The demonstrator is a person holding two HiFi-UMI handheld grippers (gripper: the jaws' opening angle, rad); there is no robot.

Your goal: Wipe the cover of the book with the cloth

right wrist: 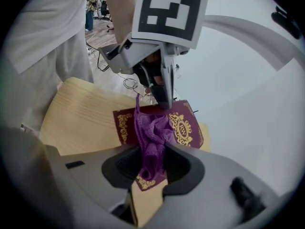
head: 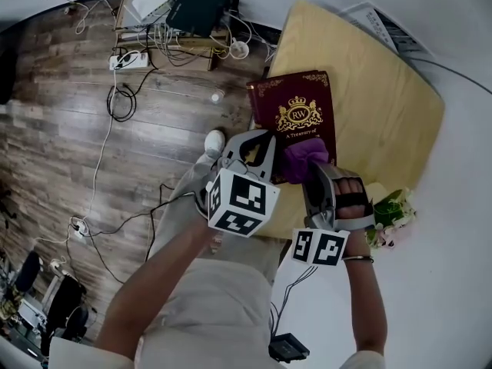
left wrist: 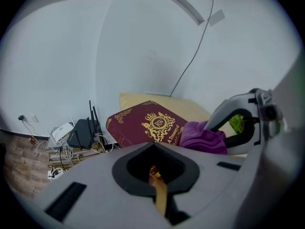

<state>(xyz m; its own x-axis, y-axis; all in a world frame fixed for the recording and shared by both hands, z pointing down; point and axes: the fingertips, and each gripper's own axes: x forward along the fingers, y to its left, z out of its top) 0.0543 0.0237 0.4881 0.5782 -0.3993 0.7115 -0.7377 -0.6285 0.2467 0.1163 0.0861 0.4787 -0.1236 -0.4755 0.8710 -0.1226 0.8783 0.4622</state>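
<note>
A maroon book (head: 296, 106) with a gold crest lies flat on the pale wooden table (head: 369, 91). My right gripper (head: 317, 169) is shut on a bunched purple cloth (head: 305, 157), which rests on the book's near edge. In the right gripper view the cloth (right wrist: 151, 137) hangs from the jaws over the book (right wrist: 185, 128). My left gripper (head: 261, 139) hovers just left of the cloth at the book's near-left corner, jaws together and nothing seen between them. From the left gripper view, the book (left wrist: 143, 123) and cloth (left wrist: 202, 138) lie ahead and to the right.
Green leaves and pale flowers (head: 392, 210) sit at the table's near right edge. Papers (head: 384, 25) lie beyond the table. A black router (head: 200, 2), a power strip (head: 127, 60) and loose cables clutter the wooden floor to the far left.
</note>
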